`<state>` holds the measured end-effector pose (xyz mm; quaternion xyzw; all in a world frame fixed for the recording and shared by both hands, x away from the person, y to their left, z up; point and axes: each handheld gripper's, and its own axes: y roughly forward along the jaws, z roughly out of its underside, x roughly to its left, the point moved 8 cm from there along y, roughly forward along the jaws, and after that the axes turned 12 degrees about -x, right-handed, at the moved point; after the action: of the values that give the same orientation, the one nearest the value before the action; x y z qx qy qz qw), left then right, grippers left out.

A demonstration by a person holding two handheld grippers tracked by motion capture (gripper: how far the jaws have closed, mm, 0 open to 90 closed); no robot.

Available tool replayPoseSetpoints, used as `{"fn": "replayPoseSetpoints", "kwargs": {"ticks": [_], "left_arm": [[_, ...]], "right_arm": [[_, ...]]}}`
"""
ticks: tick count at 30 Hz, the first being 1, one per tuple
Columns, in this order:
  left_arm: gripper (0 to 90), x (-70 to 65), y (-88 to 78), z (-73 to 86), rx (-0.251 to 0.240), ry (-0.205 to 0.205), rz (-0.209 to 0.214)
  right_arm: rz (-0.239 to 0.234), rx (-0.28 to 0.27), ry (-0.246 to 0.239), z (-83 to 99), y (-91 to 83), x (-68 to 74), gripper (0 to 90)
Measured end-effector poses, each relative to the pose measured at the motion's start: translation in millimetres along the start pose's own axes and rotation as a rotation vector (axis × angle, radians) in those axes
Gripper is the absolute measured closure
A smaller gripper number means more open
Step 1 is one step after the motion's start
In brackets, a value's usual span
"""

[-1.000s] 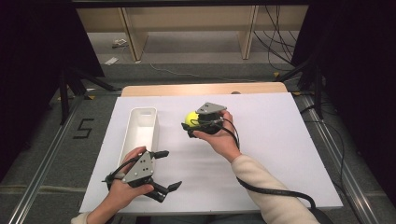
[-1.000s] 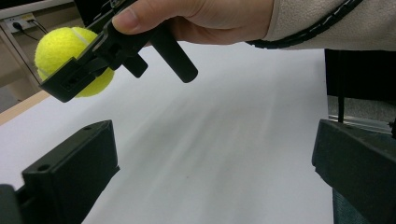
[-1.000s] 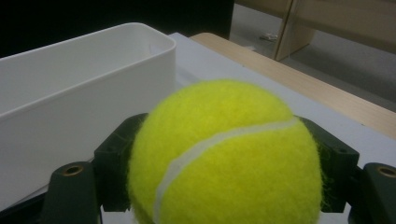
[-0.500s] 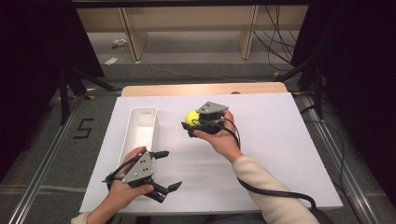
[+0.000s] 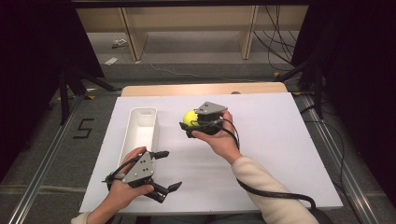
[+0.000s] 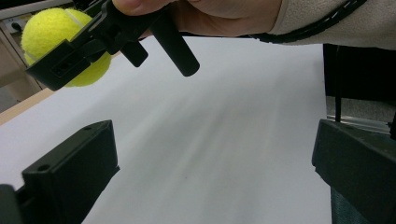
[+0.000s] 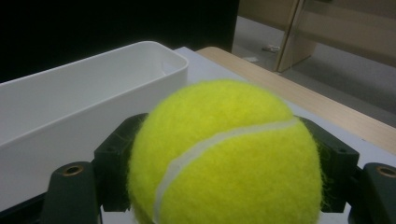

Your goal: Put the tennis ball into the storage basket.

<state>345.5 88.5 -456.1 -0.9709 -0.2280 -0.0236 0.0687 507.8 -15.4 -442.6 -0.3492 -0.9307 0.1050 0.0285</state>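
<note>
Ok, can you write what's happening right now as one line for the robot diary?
right gripper: shut on tennis ball, held above table | left gripper: open, empty, near front edge | white bin: left of ball

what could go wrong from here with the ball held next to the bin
The tennis ball is round and fuzzy, pinched only at its sides by the right gripper, so it might slip out and roll across the white table. The white bin is narrow; released off-centre, the ball could hit the rim and bounce out.
</note>
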Motion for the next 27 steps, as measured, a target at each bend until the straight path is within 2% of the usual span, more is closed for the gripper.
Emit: {"fn": "replayPoseSetpoints", "kwargs": {"ticks": [27], "left_arm": [[0.0,-0.8,0.4,0.1,0.0,0.0,0.002]], "right_arm": [[-0.02,-0.034,-0.009,-13.8,-3.6,10.9,26.3]]}}
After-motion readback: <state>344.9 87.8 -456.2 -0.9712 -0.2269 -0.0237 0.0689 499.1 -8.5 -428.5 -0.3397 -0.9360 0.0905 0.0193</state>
